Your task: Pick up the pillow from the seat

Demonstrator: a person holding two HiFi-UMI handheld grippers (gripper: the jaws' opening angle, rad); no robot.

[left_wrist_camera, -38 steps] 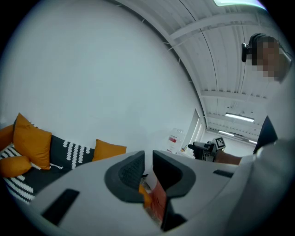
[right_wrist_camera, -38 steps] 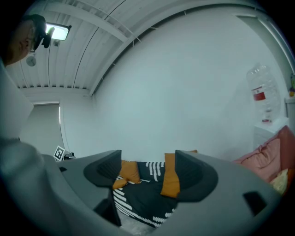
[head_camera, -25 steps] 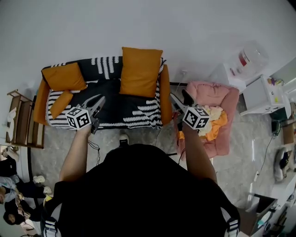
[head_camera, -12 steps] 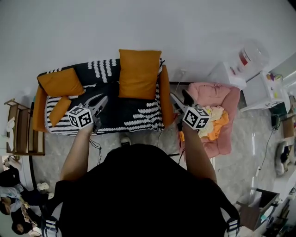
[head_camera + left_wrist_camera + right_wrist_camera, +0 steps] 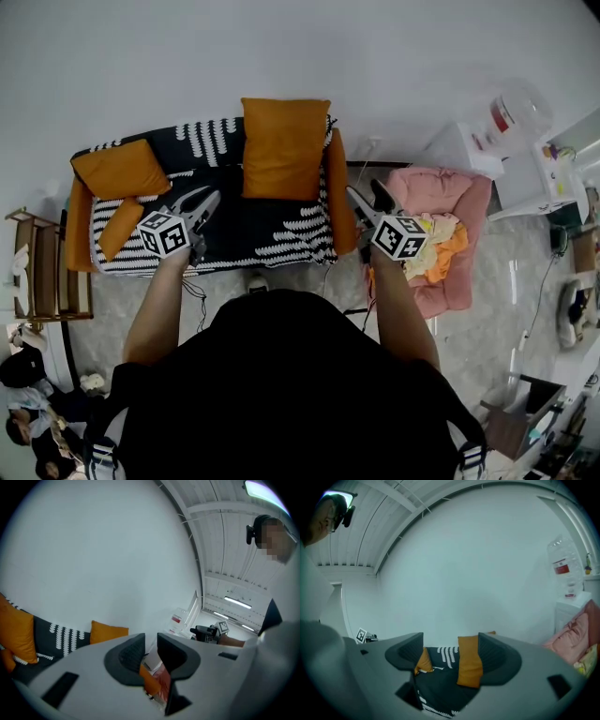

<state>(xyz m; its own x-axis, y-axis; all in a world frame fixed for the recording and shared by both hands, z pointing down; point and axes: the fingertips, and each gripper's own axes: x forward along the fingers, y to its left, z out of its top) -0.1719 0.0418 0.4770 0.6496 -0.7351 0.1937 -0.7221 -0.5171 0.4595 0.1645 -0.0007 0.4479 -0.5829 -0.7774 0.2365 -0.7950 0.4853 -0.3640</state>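
Observation:
A sofa with a black-and-white cover stands against the wall. A large orange pillow leans upright on its backrest. A second orange pillow and a smaller one lie at its left end. My left gripper hovers over the seat's left half, shut and empty, short of every pillow. In the left gripper view its jaws stand almost together. My right gripper hangs open beside the sofa's right armrest. Between its wide jaws I see the large pillow far off.
A pink armchair piled with clothes stands right of the sofa, with a water dispenser behind it. A wooden rack is at the left. A cable lies on the floor in front.
The sofa has drifted slightly left in the head view. Both grippers stay in nearly the same places.

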